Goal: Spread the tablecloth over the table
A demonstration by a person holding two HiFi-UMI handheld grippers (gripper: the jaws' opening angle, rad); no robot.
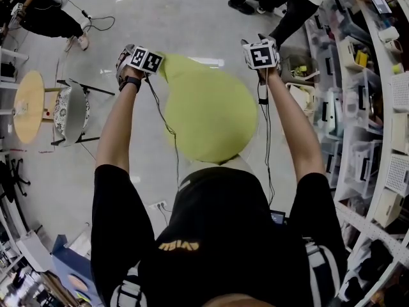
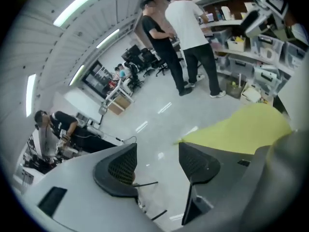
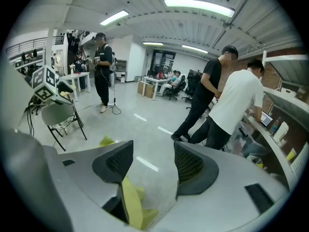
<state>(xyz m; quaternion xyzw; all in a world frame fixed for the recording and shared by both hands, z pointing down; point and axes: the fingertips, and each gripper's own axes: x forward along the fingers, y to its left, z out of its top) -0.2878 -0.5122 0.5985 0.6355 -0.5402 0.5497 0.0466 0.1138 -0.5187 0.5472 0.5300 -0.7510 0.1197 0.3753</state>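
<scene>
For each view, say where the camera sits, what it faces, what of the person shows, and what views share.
Head view: on the head, facing steeply down; arms, torso, tablecloth.
Left gripper view: on the left hand-held gripper, facing the floor; open jaws.
Right gripper view: on the right hand-held gripper, facing across the floor; open jaws.
Shared: tablecloth, all three.

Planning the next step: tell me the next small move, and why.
Probably bring the left gripper down to the pointed corner of the tablecloth and pinch it: both it and the right gripper stand open and empty, with the cloth ungripped.
</scene>
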